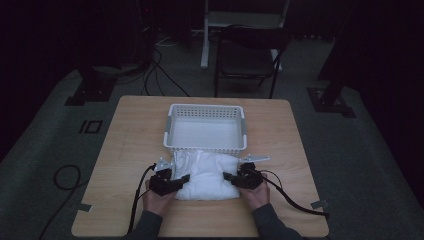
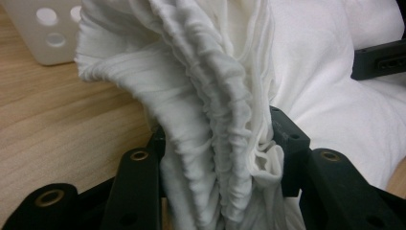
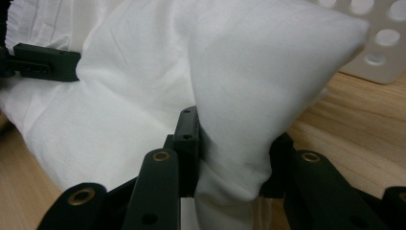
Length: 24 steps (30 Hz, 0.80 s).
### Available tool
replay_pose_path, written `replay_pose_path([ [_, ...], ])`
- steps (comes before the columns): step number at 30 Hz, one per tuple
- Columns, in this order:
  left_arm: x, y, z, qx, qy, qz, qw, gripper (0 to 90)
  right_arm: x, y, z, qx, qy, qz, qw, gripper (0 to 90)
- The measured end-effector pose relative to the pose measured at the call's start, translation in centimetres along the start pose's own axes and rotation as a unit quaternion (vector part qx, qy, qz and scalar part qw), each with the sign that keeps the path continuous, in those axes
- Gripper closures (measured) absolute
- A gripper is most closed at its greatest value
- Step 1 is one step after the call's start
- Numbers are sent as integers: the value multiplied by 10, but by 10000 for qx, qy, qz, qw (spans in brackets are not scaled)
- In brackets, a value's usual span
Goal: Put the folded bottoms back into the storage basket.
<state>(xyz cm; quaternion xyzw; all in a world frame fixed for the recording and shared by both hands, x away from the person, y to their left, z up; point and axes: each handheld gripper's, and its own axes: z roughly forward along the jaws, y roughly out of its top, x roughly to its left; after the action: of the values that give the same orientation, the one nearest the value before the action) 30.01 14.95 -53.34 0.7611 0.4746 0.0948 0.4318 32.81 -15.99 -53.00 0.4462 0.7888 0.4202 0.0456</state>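
Basket point(image 1: 205, 127) behind white cloth point(image 1: 206, 175) in high view, left gripper point(image 2: 218, 158) pinching ribbed hem, right gripper point(image 3: 230, 158) pinching smooth fold.

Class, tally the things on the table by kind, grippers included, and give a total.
White cloth: 1
White basket: 1
Black grippers: 2, left gripper and right gripper, each clamped on the cloth
Total: 4

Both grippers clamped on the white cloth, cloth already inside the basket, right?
Not quite: the white cloth lies on the table in front of the white basket, per the high view. The left gripper and right gripper do clamp it.
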Motion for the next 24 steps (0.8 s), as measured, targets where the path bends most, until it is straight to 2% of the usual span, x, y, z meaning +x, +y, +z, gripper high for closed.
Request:
replay_pose_path([
  [5, -6, 0, -3, -53, 93, 93, 9999, 571, 2, 0, -4, -42, -20, -47, 10000, 681],
  [24, -19, 2, -21, -203, 177, 270, 9993, 573, 10, 1, -17, -178, 68, -99, 9998, 683],
])
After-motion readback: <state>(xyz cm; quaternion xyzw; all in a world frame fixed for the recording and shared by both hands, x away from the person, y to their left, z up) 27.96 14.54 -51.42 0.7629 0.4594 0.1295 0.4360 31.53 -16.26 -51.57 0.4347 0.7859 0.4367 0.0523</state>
